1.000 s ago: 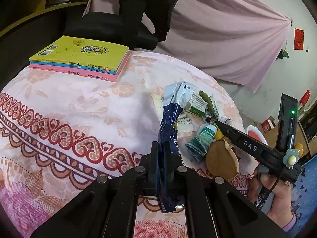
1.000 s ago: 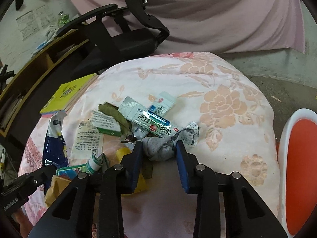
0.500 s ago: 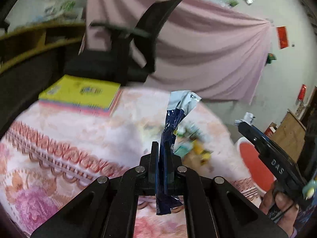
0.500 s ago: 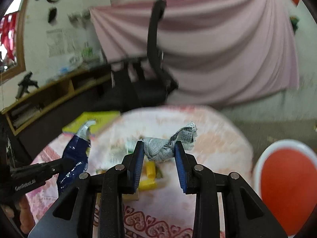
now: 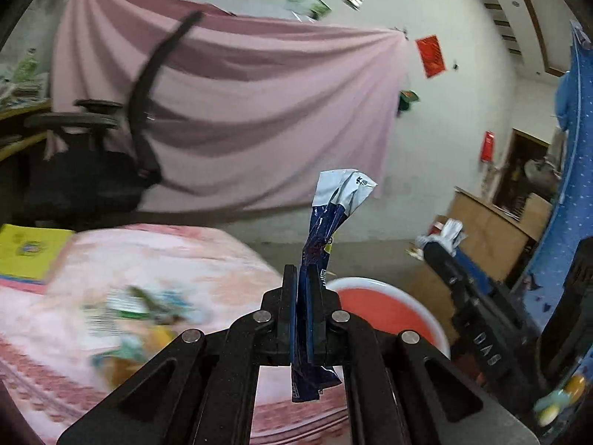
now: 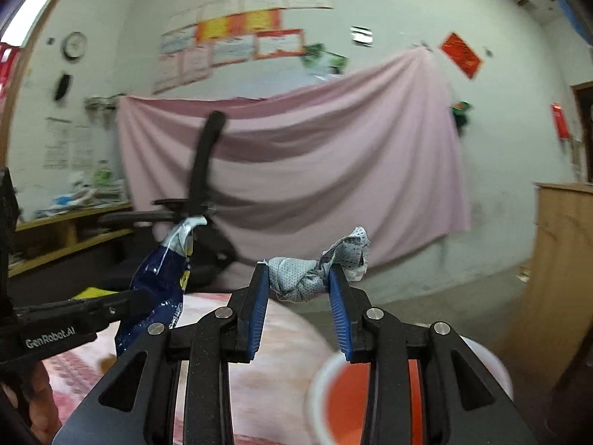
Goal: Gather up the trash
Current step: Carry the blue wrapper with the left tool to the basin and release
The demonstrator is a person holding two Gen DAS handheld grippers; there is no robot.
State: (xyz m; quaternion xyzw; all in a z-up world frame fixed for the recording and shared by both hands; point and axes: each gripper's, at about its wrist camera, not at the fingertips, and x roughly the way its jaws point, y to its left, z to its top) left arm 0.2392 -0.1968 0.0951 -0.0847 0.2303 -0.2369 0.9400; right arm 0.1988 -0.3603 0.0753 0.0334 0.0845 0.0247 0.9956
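The right gripper (image 6: 298, 278) holds a crumpled grey dotted cloth (image 6: 315, 267) between its blue pads (image 6: 257, 304), up in the air. To the left, the other gripper (image 6: 122, 306) pinches a dark blue wrapper (image 6: 159, 285) with a silver top, and a hand (image 6: 40, 408) shows under it. Below is a table with a pink flower tablecloth (image 6: 259, 371). At the lower right stands a bin (image 6: 318, 382), white rim and red-orange inside, blurred. Behind are a black office chair (image 6: 200, 200), a pink curtain (image 6: 333, 148) and a wall clock (image 6: 75, 45).
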